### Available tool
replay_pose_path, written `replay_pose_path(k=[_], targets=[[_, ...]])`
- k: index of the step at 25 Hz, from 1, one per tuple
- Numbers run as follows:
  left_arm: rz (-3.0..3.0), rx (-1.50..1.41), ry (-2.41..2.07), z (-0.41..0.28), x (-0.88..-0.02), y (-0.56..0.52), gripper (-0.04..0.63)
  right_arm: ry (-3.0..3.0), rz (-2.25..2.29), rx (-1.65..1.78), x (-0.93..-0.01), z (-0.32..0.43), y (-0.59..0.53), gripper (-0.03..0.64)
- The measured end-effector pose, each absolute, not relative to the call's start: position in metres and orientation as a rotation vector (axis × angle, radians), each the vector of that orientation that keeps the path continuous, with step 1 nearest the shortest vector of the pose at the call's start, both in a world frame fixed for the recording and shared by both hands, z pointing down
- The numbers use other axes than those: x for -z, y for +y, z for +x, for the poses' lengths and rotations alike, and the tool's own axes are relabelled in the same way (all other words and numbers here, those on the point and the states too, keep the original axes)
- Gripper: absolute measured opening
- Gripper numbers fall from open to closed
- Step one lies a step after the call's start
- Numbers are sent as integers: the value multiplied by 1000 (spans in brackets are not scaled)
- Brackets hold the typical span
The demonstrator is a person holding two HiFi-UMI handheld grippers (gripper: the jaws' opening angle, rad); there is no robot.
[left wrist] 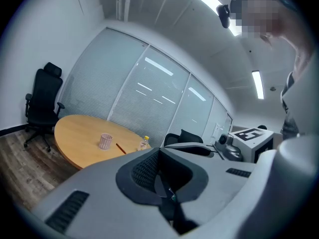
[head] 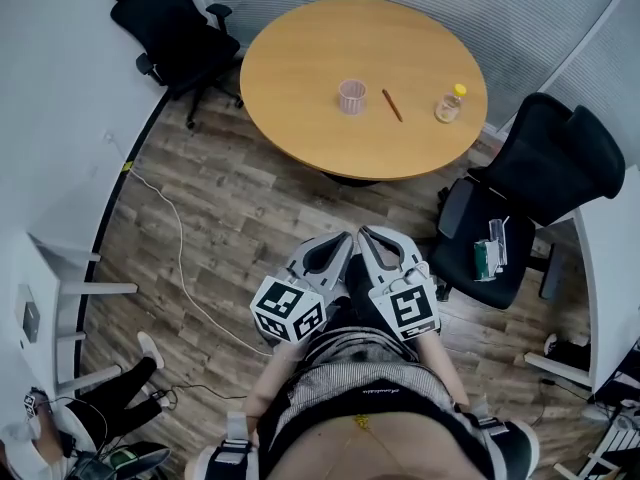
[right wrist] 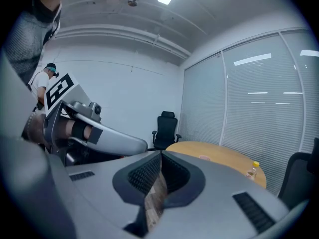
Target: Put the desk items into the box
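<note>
A round wooden table (head: pixel 300 68) stands ahead of me across the wood floor. On it are a pink ribbed cup (head: pixel 352 96), a brown pencil (head: pixel 392 105) to its right, and a small yellow-capped bottle (head: pixel 450 104) near the right edge. The left gripper view shows the cup (left wrist: pixel 105 141), the pencil (left wrist: pixel 120 148) and the bottle (left wrist: pixel 144 143) far off. My left gripper (head: pixel 340 240) and right gripper (head: pixel 372 236) are held side by side close to my body, well short of the table. Both are shut and hold nothing. No box shows in any view.
A black office chair (head: pixel 180 28) stands at the table's far left. Another chair (head: pixel 550 168) at the right has small items on its seat (head: pixel 490 253). A white cable (head: pixel 180 248) runs over the floor. White desks flank me, and a person's leg (head: pixel 130 378) is at lower left.
</note>
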State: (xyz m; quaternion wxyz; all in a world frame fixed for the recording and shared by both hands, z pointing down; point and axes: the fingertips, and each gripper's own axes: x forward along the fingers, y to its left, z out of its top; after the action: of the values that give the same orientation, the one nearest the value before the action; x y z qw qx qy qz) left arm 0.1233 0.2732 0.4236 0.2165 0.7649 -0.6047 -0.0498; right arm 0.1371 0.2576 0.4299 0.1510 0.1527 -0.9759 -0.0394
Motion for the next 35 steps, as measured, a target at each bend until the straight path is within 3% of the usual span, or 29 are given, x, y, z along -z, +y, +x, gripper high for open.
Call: replay_pose_path(k=[18,35], targets=[[2035,108,-1743,51,-422,170,18,-2845,287,4,-427,56,156,23],[2018,125,-1803,38,-425,91,18,-2837,239,27,-435,50,73,23]])
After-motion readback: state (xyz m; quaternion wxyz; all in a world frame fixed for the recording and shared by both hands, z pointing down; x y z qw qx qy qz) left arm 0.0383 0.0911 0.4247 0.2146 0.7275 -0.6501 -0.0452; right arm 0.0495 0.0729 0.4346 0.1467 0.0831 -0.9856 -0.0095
